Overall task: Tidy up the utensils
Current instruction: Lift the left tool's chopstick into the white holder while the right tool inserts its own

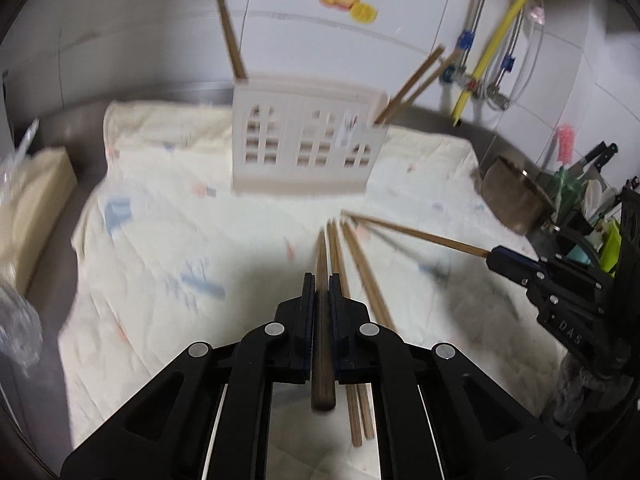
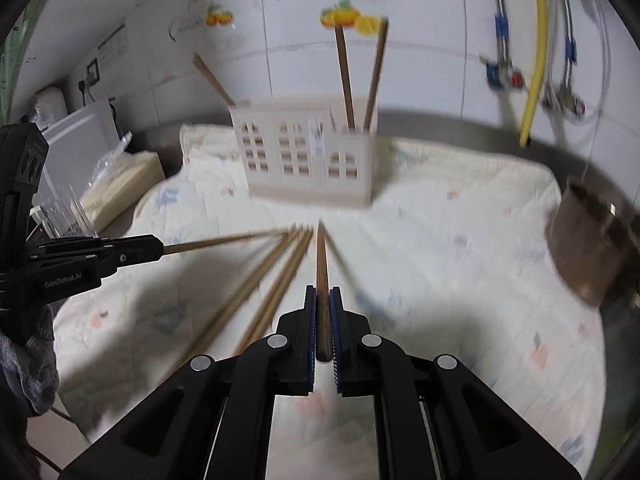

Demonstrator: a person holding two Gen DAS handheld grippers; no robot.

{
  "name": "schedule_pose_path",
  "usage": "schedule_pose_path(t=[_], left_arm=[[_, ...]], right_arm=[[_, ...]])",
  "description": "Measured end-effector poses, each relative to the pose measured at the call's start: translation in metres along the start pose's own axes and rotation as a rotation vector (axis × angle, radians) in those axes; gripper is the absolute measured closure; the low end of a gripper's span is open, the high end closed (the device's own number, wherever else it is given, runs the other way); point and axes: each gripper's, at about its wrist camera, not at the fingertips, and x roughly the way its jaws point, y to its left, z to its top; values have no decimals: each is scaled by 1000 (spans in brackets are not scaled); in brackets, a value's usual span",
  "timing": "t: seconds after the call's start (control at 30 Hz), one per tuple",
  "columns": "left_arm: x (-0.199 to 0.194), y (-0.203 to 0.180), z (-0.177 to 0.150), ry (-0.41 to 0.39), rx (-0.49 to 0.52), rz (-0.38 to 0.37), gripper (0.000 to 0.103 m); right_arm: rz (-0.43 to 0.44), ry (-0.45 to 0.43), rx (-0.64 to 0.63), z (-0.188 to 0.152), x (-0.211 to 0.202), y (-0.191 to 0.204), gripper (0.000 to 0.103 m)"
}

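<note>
Left wrist view: we hold the left gripper point(image 1: 322, 280) pinched on a dark chopstick point(image 1: 323, 320), whose long axis runs straight ahead toward 12 o'clock. The cream utensil holder point(image 1: 304, 140) stands at 12 o'clock, well apart from the tip, on the quilted cloth point(image 1: 160, 240) covering the table. Loose chopsticks point(image 1: 360, 272) lie on the cloth at 1 o'clock, just beside the gripper.

In the right wrist view, the right gripper point(image 2: 323, 292) pinches a second chopstick point(image 2: 321, 264), also pointing at 12 o'clock toward the holder. Three chopsticks already stand tilted in the holder: one point(image 2: 214, 80) in its left compartment, two point(image 2: 360, 76) in its right.

We judge neither gripper clearly nearer. The coming move calls for raising each tip above the rim, then swinging the shaft upright over a compartment.
</note>
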Motion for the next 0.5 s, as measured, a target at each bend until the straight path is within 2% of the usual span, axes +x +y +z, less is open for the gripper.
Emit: schedule_pose_path(t=[0.2, 0.5], left_arm=[[-2, -7, 37, -27, 48, -10, 97], [-16, -14, 87, -83, 104, -27, 98]], right_arm=[[17, -69, -28, 48, -13, -6, 97], [-19, -124, -75, 111, -30, -25, 97]])
